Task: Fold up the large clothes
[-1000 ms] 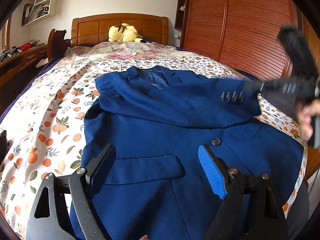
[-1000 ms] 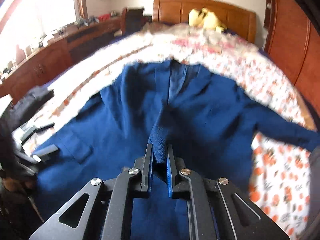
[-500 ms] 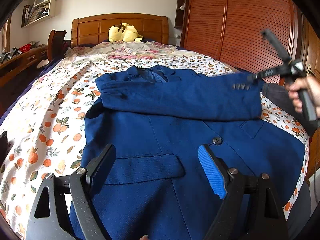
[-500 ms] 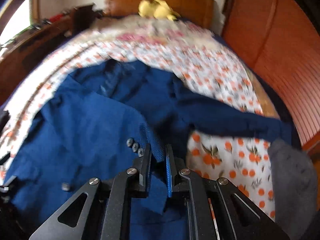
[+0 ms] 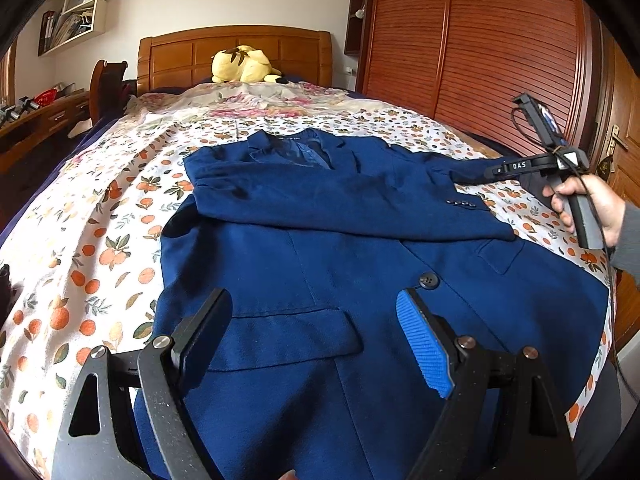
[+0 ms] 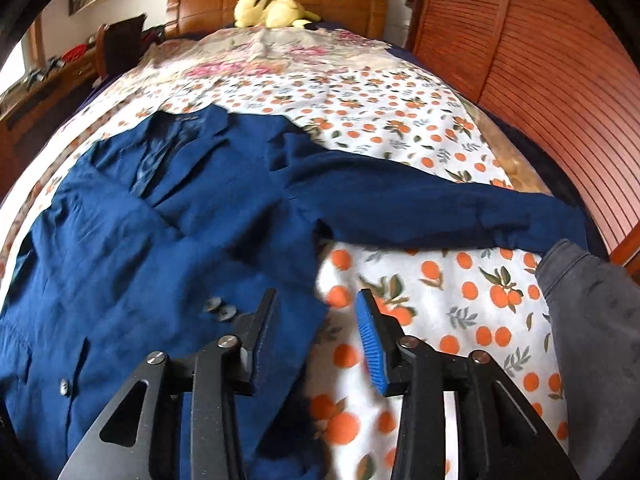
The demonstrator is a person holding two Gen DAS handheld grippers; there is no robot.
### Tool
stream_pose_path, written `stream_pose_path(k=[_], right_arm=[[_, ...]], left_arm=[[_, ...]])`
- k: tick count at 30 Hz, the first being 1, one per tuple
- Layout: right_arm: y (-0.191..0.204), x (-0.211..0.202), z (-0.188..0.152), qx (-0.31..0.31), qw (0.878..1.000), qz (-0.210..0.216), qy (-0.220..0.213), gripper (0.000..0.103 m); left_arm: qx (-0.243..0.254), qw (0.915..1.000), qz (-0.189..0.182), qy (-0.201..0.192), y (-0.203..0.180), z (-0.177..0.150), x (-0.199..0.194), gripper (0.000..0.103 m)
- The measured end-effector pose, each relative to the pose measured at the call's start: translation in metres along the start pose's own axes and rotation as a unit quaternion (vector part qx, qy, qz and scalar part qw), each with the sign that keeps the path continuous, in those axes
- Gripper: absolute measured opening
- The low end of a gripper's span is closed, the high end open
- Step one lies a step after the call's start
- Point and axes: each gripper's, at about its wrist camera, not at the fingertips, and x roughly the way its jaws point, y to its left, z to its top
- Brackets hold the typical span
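**Blazer flat on the bed, both tongs open**

My left gripper (image 5: pixel 314 344) hangs above the near half of the navy blazer (image 5: pixel 320 264), its jaws spread wide with nothing between them; the flap pocket (image 5: pixel 280 338) lies just beyond the tips. My right gripper (image 6: pixel 316 340) has its jaws parted too, empty, over the cuff end of the folded sleeve (image 6: pixel 256 312), where small dark cuff buttons (image 6: pixel 220 308) show. From the left view, my right hand (image 5: pixel 588 208) holds that tool off the right edge of the bed.

The blazer lies face up on the orange-print bedsheet (image 5: pixel 92 240), collar toward the far headboard (image 5: pixel 236 56). One sleeve is folded across the chest from left to right; the other sleeve (image 6: pixel 440 208) stretches out to the right over the sheet. The cloth is matte woven wool-like fabric; the front button (image 5: pixel 428 280) is round and dark. My finger pads are ribbed blue rubber.

A yellow plush toy (image 5: pixel 244 68) sits at the far end by the headboard. A slatted wooden wardrobe (image 5: pixel 500 52) stands on the right, and a grey garment (image 6: pixel 592 312) lies at the near right.
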Motion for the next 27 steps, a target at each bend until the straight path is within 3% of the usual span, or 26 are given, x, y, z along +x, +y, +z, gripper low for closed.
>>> stream_pose_path(k=[5,14,25,27], right_arm=[[-0.048,0.022,0.005,0.061,0.998,0.001,0.006,0.053],[-0.125,0.073,0.017,0.164,0.986,-0.011,0.026,0.055],[-0.163,0.118,0.026,0.266,0.963,0.019,0.029,0.055],[-0.154,0.125,0.032,0.237,0.971,0.005,0.035,0.038]], left_arm=[[0.000,1.0000,0.005,0.001,-0.001,0.000,0.003,0.085],[-0.003,0.9999,0.012,0.009,-0.003,-0.003,0.014,0.085],[-0.003,0.9997,0.007,0.025,-0.005,-0.003,0.023,0.085],[-0.003,0.9996,0.007,0.028,-0.005,-0.004,0.024,0.085]])
